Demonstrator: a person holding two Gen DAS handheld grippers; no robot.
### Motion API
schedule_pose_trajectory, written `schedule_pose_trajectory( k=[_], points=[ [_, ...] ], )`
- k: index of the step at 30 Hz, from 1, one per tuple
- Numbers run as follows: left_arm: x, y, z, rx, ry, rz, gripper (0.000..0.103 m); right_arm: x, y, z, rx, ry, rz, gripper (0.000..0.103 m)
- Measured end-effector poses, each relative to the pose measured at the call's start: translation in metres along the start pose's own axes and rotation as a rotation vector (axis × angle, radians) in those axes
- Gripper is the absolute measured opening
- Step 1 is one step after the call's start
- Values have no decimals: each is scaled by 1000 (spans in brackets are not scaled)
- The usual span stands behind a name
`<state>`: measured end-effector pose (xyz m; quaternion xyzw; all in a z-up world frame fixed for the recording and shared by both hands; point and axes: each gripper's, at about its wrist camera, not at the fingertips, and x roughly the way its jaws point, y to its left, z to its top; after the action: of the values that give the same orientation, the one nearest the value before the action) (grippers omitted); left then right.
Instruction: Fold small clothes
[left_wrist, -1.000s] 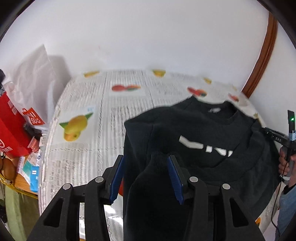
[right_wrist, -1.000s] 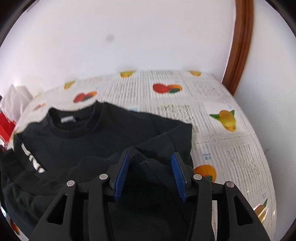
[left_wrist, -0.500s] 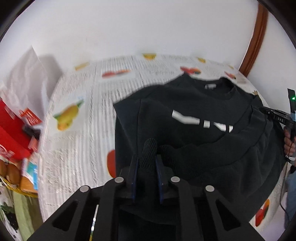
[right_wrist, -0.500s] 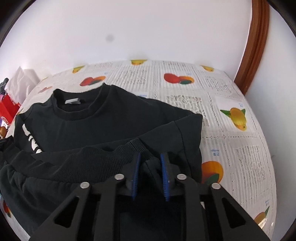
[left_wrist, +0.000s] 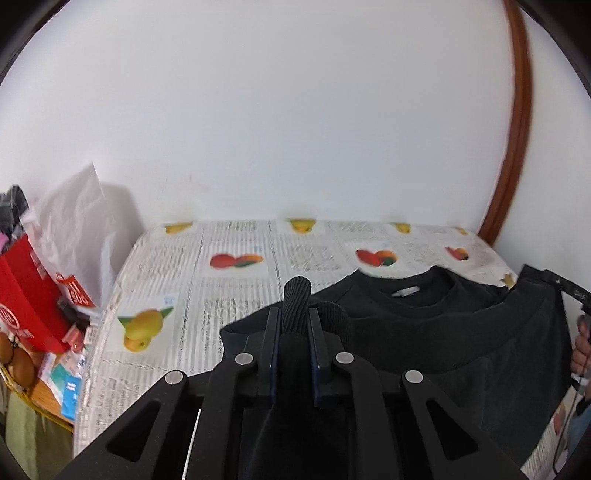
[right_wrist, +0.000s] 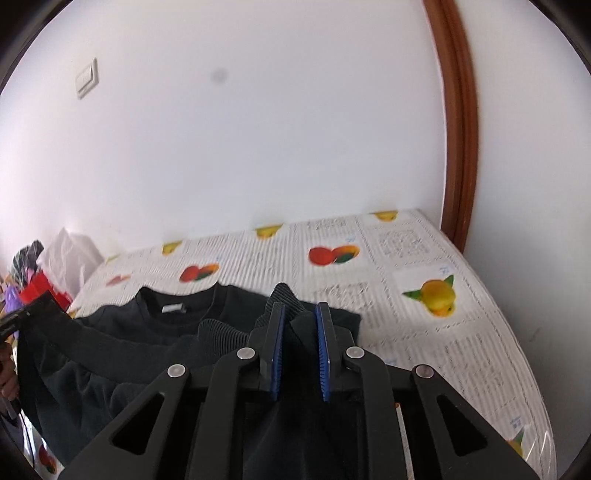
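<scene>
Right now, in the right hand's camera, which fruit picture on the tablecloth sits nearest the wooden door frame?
The yellow fruit print at the tablecloth's far corner, right beside the wooden door frame. The red-and-orange pair and yellow-green-leafed fruit lie farther off.

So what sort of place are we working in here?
Likely a home room, not a lab: a table with a fruit-print cloth against a plain white wall, a wooden door frame, and shopping bags piled beside it.

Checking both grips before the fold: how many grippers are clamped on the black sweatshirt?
2: left gripper on one ribbed hem corner of the black sweatshirt, right gripper on the other.
</scene>
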<state>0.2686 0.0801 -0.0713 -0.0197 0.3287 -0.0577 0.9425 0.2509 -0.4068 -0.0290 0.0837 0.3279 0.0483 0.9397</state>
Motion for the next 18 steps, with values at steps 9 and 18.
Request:
schedule_pose_trajectory(
  k=[9, 18],
  points=[
    [64, 11, -26, -31, 132, 72, 12, 77, 1, -9, -35, 136, -132, 16],
    [76, 19, -34, -73, 203, 62, 15, 118, -8, -14, -36, 281, -228, 37]
  ],
)
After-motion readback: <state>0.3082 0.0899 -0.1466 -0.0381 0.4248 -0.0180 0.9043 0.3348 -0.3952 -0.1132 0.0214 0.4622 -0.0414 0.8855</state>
